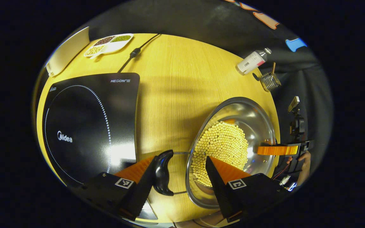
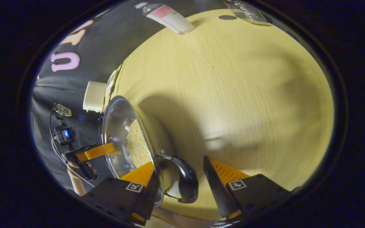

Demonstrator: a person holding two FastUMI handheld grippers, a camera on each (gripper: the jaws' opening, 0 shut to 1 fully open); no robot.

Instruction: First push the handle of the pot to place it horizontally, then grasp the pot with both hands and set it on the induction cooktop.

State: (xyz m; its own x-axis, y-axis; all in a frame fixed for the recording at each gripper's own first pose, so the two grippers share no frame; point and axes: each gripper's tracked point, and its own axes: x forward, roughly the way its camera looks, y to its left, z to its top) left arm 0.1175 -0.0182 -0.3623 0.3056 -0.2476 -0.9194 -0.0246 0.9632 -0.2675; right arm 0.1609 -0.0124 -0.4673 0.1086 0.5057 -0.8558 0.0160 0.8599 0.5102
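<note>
My left hand-held gripper (image 1: 182,171) is spread wide around the near side of the pot (image 1: 233,152): one finger sits outside by the black handle (image 1: 163,172), the other reaches over the rim above the pale beans (image 1: 222,148) inside. I cannot tell whether either finger touches the metal.

In the right gripper view, my right hand-held gripper (image 2: 179,177) is also spread, straddling the pot's (image 2: 122,133) rim on the opposite side, with the second black handle (image 2: 185,182) lying between its fingers; the far finger stands apart from that handle.

The steel pot stands on the wooden worktop (image 1: 176,95) toward its right edge, just beside the induction cooktop (image 1: 87,126), which lies flat at the worktop's left edge, with a strip of bare wood between them. A power cord (image 1: 135,52) runs off the far edge.

At the far left corner lies a divided dish (image 1: 109,44) of assorted beans beside a white board (image 1: 68,50). At the far right corner a plastic bottle (image 1: 252,60) lies on its side next to a small wire basket (image 1: 269,80).
</note>
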